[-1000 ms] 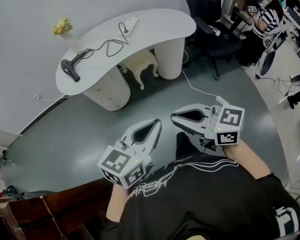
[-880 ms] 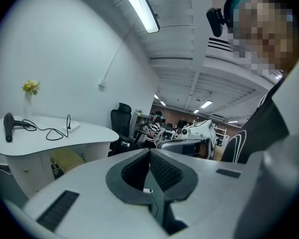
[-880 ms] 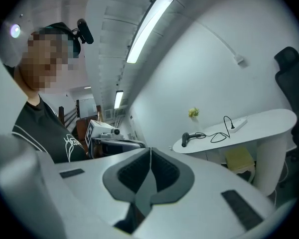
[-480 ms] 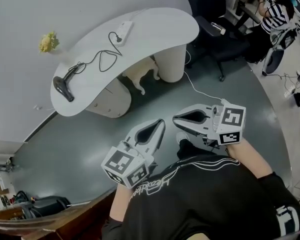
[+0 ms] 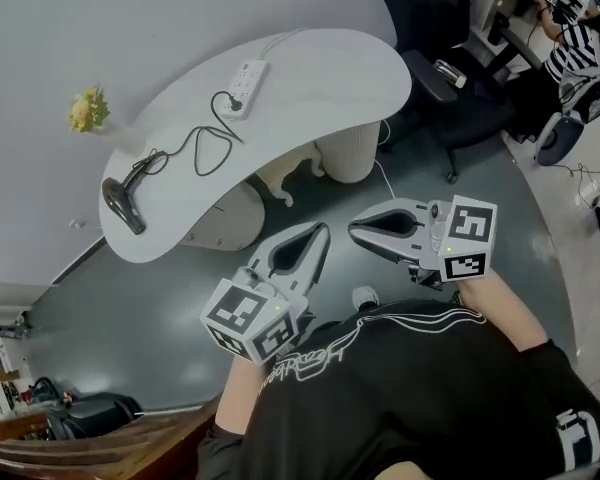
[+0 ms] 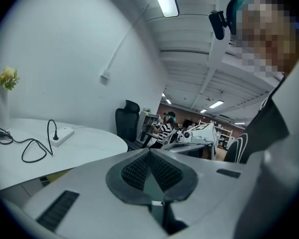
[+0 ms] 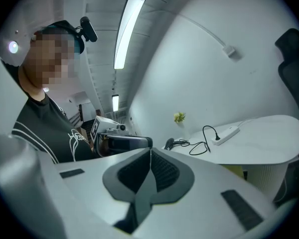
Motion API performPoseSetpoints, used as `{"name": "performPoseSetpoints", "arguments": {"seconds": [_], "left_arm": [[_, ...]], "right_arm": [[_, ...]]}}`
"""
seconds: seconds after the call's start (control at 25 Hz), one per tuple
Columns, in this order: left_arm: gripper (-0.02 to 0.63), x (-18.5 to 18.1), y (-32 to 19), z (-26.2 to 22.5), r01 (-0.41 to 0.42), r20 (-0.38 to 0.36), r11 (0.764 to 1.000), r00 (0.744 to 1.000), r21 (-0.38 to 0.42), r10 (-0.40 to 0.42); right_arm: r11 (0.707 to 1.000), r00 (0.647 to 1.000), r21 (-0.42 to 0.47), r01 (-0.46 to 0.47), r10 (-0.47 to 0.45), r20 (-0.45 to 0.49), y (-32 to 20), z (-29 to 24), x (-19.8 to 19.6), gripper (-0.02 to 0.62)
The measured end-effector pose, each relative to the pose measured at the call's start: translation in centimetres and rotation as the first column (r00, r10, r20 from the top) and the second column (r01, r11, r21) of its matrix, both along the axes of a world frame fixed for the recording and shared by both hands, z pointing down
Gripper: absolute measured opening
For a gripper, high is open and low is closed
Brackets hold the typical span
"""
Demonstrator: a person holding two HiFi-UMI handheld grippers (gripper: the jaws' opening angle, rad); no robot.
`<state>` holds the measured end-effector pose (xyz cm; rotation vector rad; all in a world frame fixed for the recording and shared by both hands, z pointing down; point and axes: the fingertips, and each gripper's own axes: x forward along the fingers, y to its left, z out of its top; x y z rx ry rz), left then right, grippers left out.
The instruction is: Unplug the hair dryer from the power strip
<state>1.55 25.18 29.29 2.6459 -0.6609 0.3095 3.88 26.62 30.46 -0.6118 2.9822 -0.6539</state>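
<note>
A: Where are the two grippers?

B: Both are held low in front of the person's chest, over the dark floor (image 5: 130, 298) and well apart from the bench (image 5: 330, 63). The left gripper (image 5: 317, 234) points up toward the bench. The right gripper (image 5: 357, 231) lies across, and its tip sits just beside the left one's tip.

A: And the jaws?

B: The left gripper's jaws are pressed together with nothing between them — its own view shows the ribbed pads meeting in one line. The right gripper's jaws are closed the same way, and they are empty too.

A: Where is the hair dryer?

B: The black hair dryer (image 5: 120, 204) lies on the white bench, untouched, near the left end as the head view shows it. Its black cord (image 5: 202, 146) runs in loops across the top to the white power strip (image 5: 246, 74). The strip lies farther along the bench, nearer the wall. The plug (image 6: 55, 136) stands in the socket at the strip's near end — the dryer is plugged in.

A: Anything else around it?

B: A small yellow flower (image 5: 86, 109) stands by the wall behind the dryer. A black office chair (image 5: 470, 113) stands beyond the bench's right end, and a person in a striped shirt (image 5: 578, 43) is farther back.
</note>
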Motion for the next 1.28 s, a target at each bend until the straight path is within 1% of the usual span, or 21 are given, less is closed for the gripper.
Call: {"name": "performPoseSetpoints", "arguments": {"seconds": [0.24, 0.4, 0.68, 0.8, 1.0, 1.16, 1.28], "left_arm": [[0.006, -0.3, -3.0, -1.3, 0.019, -0.023, 1.000, 1.000, 0.024, -0.018], [0.006, -0.7, -4.8, -0.9, 0.033, -0.053, 0.999, 0.998, 0.024, -0.031], [0.006, -2.5, -14.0, 0.6, 0.071, -0.048, 0.997, 0.996, -0.015, -0.071], [0.006, -2.7, -18.4, 1.4, 0.071, -0.029, 0.997, 0.997, -0.036, -0.073], [0.006, -3.1, -24.9, 2.3, 0.065, -0.022, 0.996, 0.998, -0.064, -0.067], [0.006, -4.7, -29.2, 3.4, 0.068, -0.014, 0.993, 0.997, -0.094, -0.070], [0.006, -6.6, -32.0, 4.4, 0.086, 0.001, 0.990, 0.996, -0.112, -0.086]], "right_arm": [[0.999, 1.000, 0.052, -0.011, 0.011, -0.003, -3.4, -1.4, 0.3, -0.002], [0.998, 1.000, 0.056, -0.024, 0.024, -0.001, -5.3, -0.9, 0.5, -0.002], [0.999, 0.999, 0.017, -0.048, 0.048, -0.008, -13.4, 0.3, 0.2, -0.002], [0.998, 0.998, -0.009, -0.064, 0.064, -0.004, -17.3, 0.9, 0.0, -0.002], [0.995, 0.997, -0.062, -0.082, 0.081, -0.013, -23.5, 2.3, -0.4, -0.002], [0.987, 0.992, -0.103, -0.123, 0.122, -0.013, -28.9, 3.4, -1.2, -0.002], [0.981, 0.990, -0.135, -0.140, 0.137, -0.037, -32.4, 4.5, -2.0, -0.002]]}}
